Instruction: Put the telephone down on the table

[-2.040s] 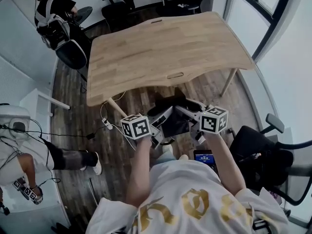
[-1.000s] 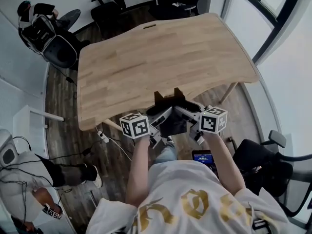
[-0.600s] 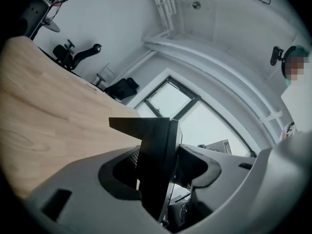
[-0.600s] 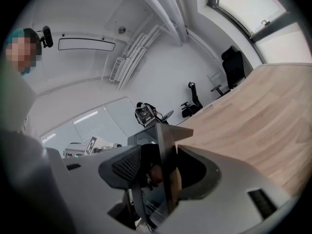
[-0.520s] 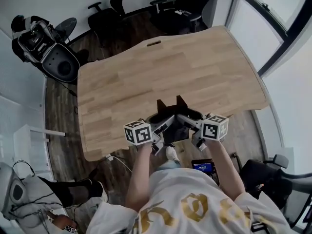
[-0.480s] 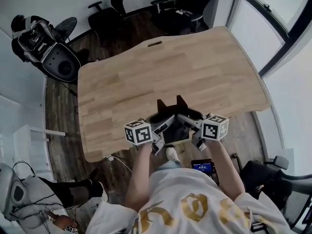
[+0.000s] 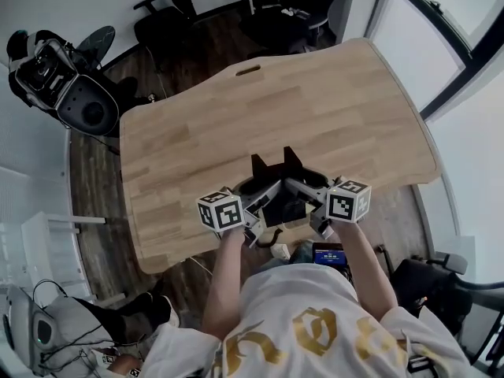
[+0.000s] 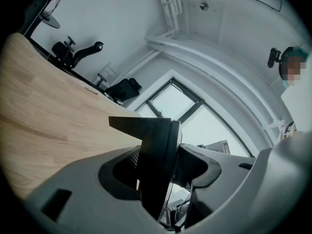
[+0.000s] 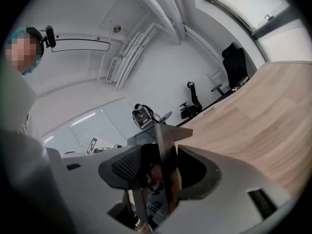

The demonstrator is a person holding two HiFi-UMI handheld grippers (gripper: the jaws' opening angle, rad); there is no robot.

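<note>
The wooden table point(image 7: 236, 116) filled most of the head view. The black telephone point(image 7: 277, 201) hung over the table's near edge, apparently not yet resting on it, and was carried between both grippers. The left gripper point(image 8: 163, 177) had its jaws set fairly wide and pressed on one side edge of the telephone. The right gripper point(image 9: 157, 172) clamped the opposite edge. The telephone looked rigid, smooth-cased and likely slippery, with some weight, so its side edges seemed the soundest hold.

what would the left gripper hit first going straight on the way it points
Likely the table itself; nothing stands on it ahead of the left gripper and its telephone, though depth is unclear.
</note>
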